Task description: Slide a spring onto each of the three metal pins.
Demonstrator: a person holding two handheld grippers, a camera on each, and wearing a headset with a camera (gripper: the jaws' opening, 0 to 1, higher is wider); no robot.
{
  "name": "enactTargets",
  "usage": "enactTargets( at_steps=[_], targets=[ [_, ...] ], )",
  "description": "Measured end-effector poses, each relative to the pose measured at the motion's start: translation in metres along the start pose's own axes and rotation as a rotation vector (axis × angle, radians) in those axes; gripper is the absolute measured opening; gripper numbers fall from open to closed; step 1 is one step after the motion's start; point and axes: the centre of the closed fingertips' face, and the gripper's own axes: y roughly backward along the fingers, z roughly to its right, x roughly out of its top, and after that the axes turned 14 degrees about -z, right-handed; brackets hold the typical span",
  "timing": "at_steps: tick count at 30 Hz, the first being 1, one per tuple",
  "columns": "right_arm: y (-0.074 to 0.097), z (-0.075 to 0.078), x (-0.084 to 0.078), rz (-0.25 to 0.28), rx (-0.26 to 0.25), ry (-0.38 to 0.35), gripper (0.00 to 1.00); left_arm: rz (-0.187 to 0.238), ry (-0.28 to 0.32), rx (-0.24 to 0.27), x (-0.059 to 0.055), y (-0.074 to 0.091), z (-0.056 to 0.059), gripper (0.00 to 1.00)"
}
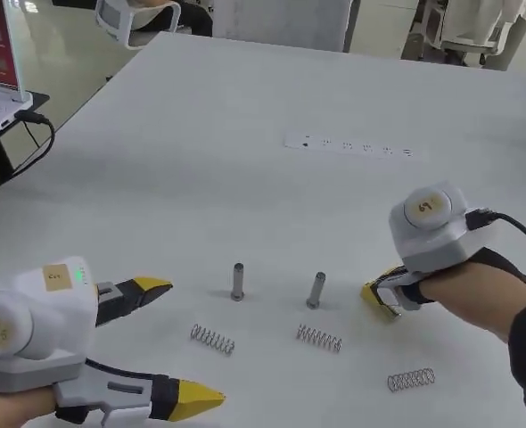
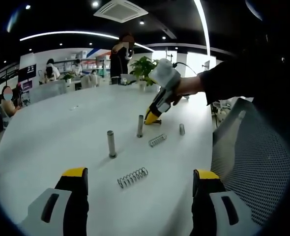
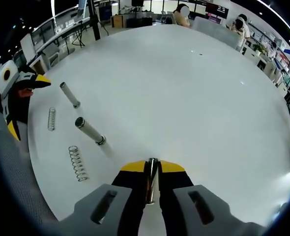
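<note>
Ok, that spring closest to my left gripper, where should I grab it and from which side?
Grip the spring mid-length, jaws across the coils, coming down from above with the open left gripper. It lies flat on the table, so its ends and underside give little purchase, I'd judge.

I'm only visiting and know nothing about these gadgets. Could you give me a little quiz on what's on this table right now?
1. True or false: all three springs lie loose on the table.
2. How many pins stand upright, free of any gripper?
3. The right gripper is: A) open, B) shut on a third pin, C) shut on a spring.

Key: 1 true; 2 two; 3 B.
</note>
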Motion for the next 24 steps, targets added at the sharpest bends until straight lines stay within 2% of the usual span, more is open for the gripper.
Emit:
enactTargets(
  at_steps=[8,24],
  targets=[
    [0.002,-0.001,-0.002,0.004,-0.003,-0.007,0.06,0.007,0.000,0.003,0.002,0.001,-0.001,0.85],
    [0.032,0.001,0.006,0.086,-0.017,-0.036,0.06,0.014,-0.019,0.000,0.008,0.002,0.003,0.84]
  ],
)
